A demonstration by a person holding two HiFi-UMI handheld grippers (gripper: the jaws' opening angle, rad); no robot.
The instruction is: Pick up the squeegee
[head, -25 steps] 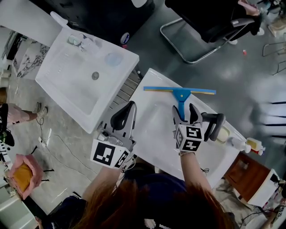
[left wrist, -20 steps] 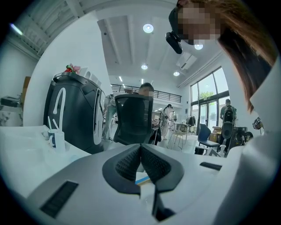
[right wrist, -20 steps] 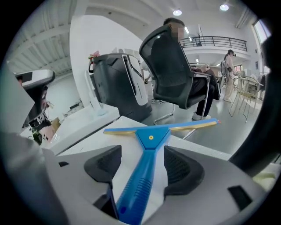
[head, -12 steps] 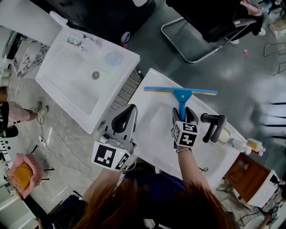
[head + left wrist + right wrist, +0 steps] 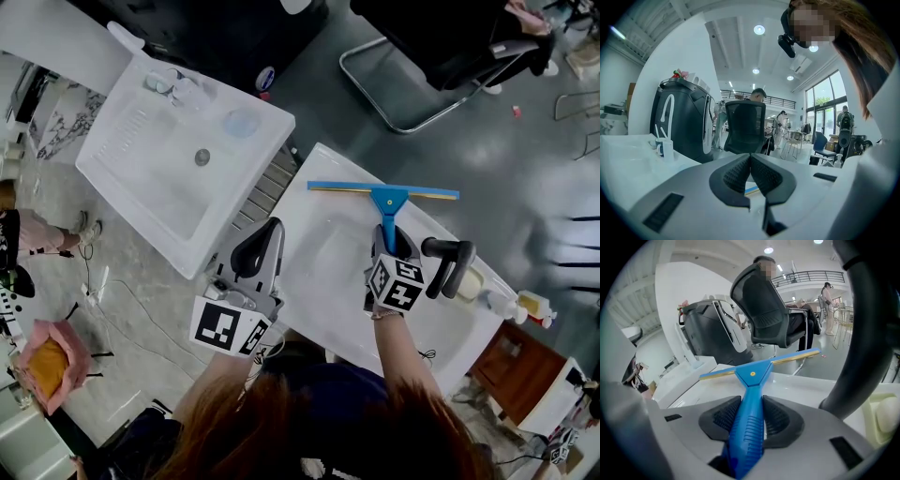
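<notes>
Right fingers [image 5: 723, 419] part-way closed, have just been closing. Pads sit on both flanks of squeegee [image 5: 751, 394] handle; I judge grip made, lift not begun. Handle runs straight out between fingers, blade crosswise at far end, squeegee lying flat on white bench [image 5: 323, 281]. I come in along handle line so pads meet its narrow ribbed sides. Black tap [image 5: 448, 265] just right of fingers, apart. Left fingers [image 5: 736, 174] pressed together, nothing between, parked left of right fingers at bench edge, clear of the work.
</notes>
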